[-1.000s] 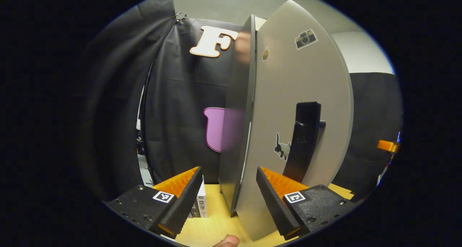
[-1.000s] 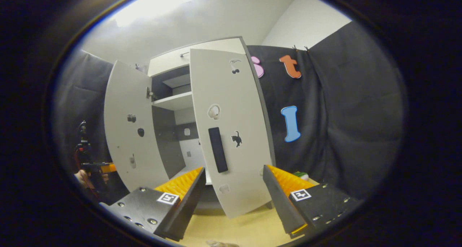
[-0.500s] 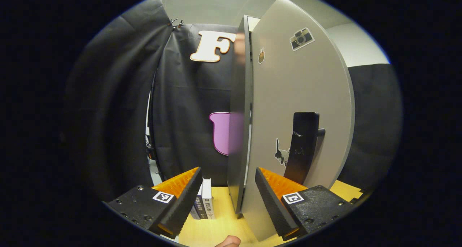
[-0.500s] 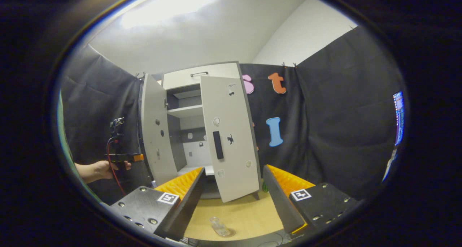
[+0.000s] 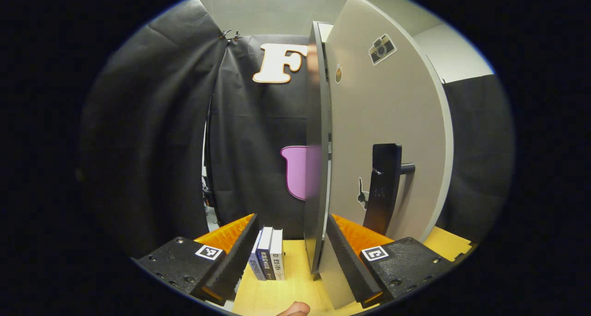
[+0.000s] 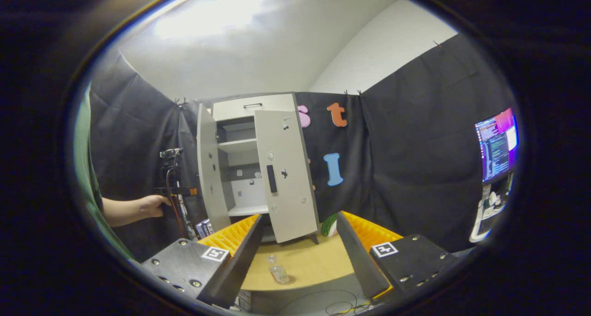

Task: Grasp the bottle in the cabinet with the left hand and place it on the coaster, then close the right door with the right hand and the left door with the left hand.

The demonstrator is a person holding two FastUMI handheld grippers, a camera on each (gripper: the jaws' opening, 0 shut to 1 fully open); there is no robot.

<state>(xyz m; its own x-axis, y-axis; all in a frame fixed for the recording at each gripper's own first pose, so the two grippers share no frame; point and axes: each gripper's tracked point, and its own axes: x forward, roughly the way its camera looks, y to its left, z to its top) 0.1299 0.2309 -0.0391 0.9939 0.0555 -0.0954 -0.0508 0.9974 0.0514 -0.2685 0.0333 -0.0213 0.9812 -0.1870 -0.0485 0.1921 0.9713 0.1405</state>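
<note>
The grey cabinet (image 6: 251, 108) stands at the back of the table with both doors ajar. A small clear bottle (image 6: 277, 270) stands on a coaster near the table's front edge, between my right gripper's open fingers but well beyond them. My right gripper (image 6: 298, 256) is far back from the right door (image 6: 286, 186). A hand holds my left gripper (image 6: 177, 191) outside the open left door (image 6: 208, 168). In the left gripper view my left gripper (image 5: 291, 256) is open, the cabinet's side panel (image 5: 316, 168) rises between its fingers, and the left door (image 5: 388, 112) with its black handle (image 5: 383, 186) is just right of it.
Several books (image 5: 270, 259) stand upright on the wooden table (image 5: 295, 293) left of the cabinet. A green object (image 6: 328, 225) sits by the cabinet's right foot. A lit monitor (image 6: 496, 142) glows at the far right. Cables (image 6: 341, 306) lie below the table's front edge.
My right gripper has drawn back from the cabinet, which now looks smaller, and the bottle on the table has come into view. The left gripper has shifted slightly beside the left door.
</note>
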